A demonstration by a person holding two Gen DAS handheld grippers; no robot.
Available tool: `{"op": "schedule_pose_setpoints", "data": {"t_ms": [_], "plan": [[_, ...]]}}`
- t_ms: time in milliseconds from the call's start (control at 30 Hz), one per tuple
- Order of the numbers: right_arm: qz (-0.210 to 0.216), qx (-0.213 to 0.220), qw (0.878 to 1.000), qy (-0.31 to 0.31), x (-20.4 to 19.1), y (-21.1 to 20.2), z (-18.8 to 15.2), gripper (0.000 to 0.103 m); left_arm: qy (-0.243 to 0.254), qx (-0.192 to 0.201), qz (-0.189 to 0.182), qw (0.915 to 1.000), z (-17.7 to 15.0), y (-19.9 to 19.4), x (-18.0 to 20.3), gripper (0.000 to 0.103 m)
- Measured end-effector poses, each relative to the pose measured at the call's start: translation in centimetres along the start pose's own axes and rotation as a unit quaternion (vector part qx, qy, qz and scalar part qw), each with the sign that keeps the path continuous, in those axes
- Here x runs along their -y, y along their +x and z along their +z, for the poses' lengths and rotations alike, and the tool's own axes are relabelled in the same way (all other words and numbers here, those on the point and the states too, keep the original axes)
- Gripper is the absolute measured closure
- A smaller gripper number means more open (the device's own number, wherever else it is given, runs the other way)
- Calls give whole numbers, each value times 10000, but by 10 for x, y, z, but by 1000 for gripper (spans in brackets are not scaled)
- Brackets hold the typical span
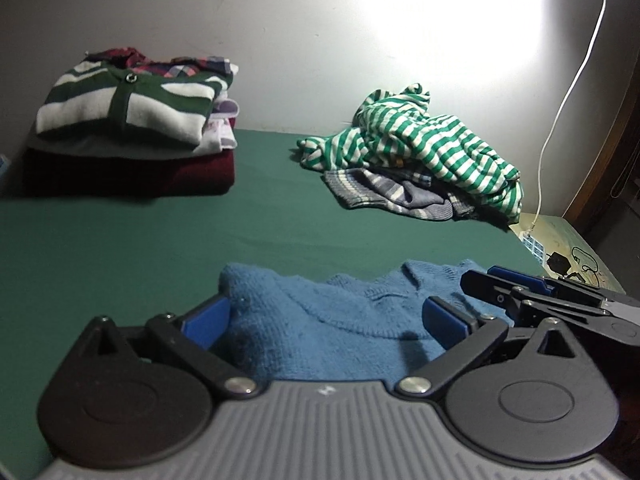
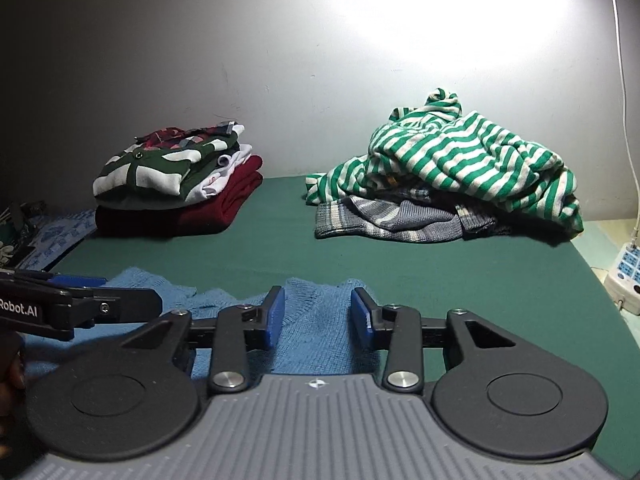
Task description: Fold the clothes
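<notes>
1. Blue knit sweater (image 1: 320, 320) lies on the green table (image 1: 120, 248), right under both tongs. Left gripper (image 1: 325, 318) gapes wide, right gripper (image 2: 318, 314) about half open; neither pinches anything.
2. Only the right view catches the power strip (image 2: 626, 276) and blue patterned cloth (image 2: 60, 236).
3. Further back: folded stack (image 1: 128, 136) on the left, striped pile (image 1: 420, 152) on the right; nothing blocks the sweater.
</notes>
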State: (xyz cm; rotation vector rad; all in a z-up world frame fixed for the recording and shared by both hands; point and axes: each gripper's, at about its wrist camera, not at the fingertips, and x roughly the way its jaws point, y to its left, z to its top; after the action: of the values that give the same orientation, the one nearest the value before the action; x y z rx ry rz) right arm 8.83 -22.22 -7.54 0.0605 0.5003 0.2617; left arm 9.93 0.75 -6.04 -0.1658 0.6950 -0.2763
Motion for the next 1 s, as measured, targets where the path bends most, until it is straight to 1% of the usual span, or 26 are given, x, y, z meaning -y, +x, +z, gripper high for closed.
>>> {"op": "schedule_pose_setpoints", "data": {"t_ms": [100, 133, 233, 300, 367, 433, 600, 700, 733, 767, 800, 833, 867, 900, 933, 1000], "plan": [[-93, -59, 9999, -97, -4, 7, -4, 62, 130, -257, 244, 9993, -3, 15, -5, 1], [-124, -79, 9998, -129, -5, 9, -5, 62, 136, -355, 258, 9989, -4, 21, -8, 1], [-187, -147, 9995, -189, -4, 14, -9, 62, -175, -523, 46, 9985, -8, 31, -18, 1], [-223, -118, 9995, -173, -2, 16, -13, 62, -309, -591, -40, 9978, -9, 36, -22, 1], [-272, -80, 9995, -135, -2, 18, -17, 62, -226, -539, -79, 9983, -11, 38, -22, 1], [-354, -70, 9990, -273, -6, 21, -18, 62, -103, -449, -134, 9988, -12, 40, -21, 1], [-330, -60, 9993, -158, 0, 28, -18, 61, 61, -404, -198, 9990, -9, 44, -21, 0], [-309, -68, 9994, -132, 4, 30, -16, 57, 54, -389, -278, 9988, -6, 41, -25, 0], [-341, -37, 9994, -63, 6, 23, -14, 55, 65, -339, -282, 9990, -4, 35, -26, 2], [-380, -1, 9993, 17, 9, 15, -10, 56, 95, -247, -276, 9993, 0, 26, -27, 10], [-418, 36, 9991, 97, 12, 8, -7, 59, 141, -117, -247, 9995, 4, 16, -26, 18], [-457, 72, 9988, 177, 14, 0, -4, 80, 196, 28, -174, 9997, 9, 4, -25, 18], [-496, 109, 9984, 256, 17, -8, 0, 91, 234, 169, -109, 9995, 12, -8, -24, 18], [-534, 145, 9979, 336, 20, -16, 3, 94, 245, 301, -97, 9992, 15, -21, -23, 17], [-573, 182, 9973, 416, 23, -23, 6, 96, 247, 391, -118, 9989, 16, -32, -22, 15], [-354, 242, 9982, 426, 21, -41, 7, 95, 287, 504, -161, 9982, 15, -51, -17, 8]]}}
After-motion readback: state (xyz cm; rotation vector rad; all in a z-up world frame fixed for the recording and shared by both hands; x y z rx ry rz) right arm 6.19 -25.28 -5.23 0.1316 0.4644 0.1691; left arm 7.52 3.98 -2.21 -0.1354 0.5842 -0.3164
